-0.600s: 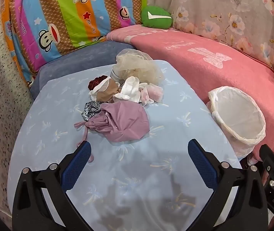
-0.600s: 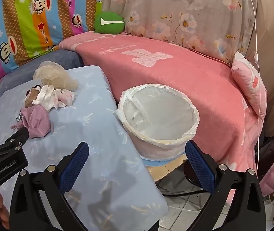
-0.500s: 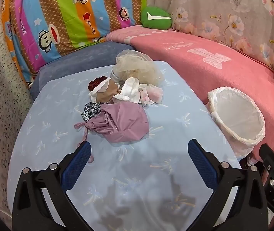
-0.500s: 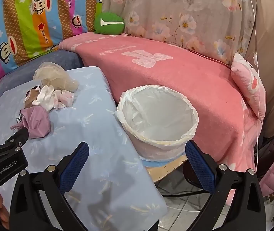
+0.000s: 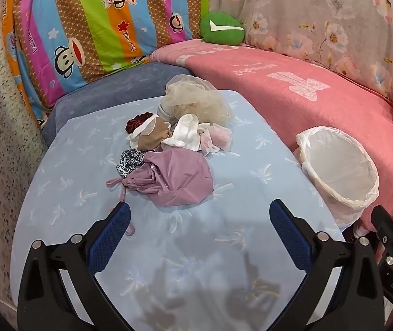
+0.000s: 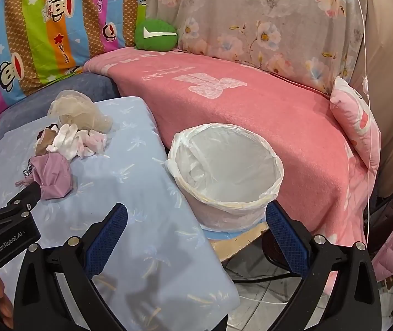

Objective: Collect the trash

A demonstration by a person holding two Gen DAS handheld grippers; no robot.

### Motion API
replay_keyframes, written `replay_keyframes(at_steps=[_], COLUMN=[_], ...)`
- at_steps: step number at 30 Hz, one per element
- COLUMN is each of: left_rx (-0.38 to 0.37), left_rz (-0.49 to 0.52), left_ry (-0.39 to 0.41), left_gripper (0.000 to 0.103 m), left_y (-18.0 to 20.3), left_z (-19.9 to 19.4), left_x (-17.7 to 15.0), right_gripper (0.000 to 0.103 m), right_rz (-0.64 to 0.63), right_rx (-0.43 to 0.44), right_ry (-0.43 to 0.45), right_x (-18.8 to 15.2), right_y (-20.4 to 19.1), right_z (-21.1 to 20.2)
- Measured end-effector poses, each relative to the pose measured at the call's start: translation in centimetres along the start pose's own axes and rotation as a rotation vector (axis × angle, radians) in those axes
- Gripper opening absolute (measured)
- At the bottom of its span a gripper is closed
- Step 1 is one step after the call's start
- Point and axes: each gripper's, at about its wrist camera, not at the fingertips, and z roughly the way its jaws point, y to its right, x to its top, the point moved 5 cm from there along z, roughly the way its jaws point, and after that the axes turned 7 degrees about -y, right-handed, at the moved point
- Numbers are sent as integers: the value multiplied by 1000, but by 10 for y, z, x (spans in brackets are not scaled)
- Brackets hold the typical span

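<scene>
While both claws hang spread wide with nothing between their blue pads, the trash waits in a heap on the counter (image 5: 91, 171) with its pale blue palm-print cover. Left claw (image 5: 196, 229) tilts down over bare cloth, just short of the mauve drawstring bag (image 5: 177, 179) at the near edge of the pile. Behind that bag sit a white crumpled piece (image 5: 185, 135), a brown-and-white bundle (image 5: 146, 135) and a beige mesh wad (image 5: 196, 102), all bunched together. Right claw (image 6: 196, 229) points down at the white-lined bin (image 6: 224, 165), which stands just beside the counter's right edge, against the pink blanket (image 6: 251, 104). Bin looks empty from here. A green cushion (image 6: 156, 34) rests at the back.
</scene>
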Motion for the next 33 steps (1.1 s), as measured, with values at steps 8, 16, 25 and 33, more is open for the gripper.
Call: replay_keyframes(at_steps=[8, 16, 25, 33], left_rx=[-8, -13, -12, -10], left_rz=[8, 14, 17, 20], left_ry=[11, 27, 38, 57], left_gripper=[96, 96, 96, 96], left_y=[-1, -1, 0, 2], left_z=[0, 0, 1, 0], left_x=[1, 2, 3, 7], right_gripper=[97, 97, 97, 97], right_rz=[4, 6, 11, 20], right_rx=[-1, -3, -4, -3], right_ry=[-1, -2, -4, 0], right_x=[5, 5, 6, 10], right_y=[2, 2, 2, 5], right_z=[-4, -2, 3, 5])
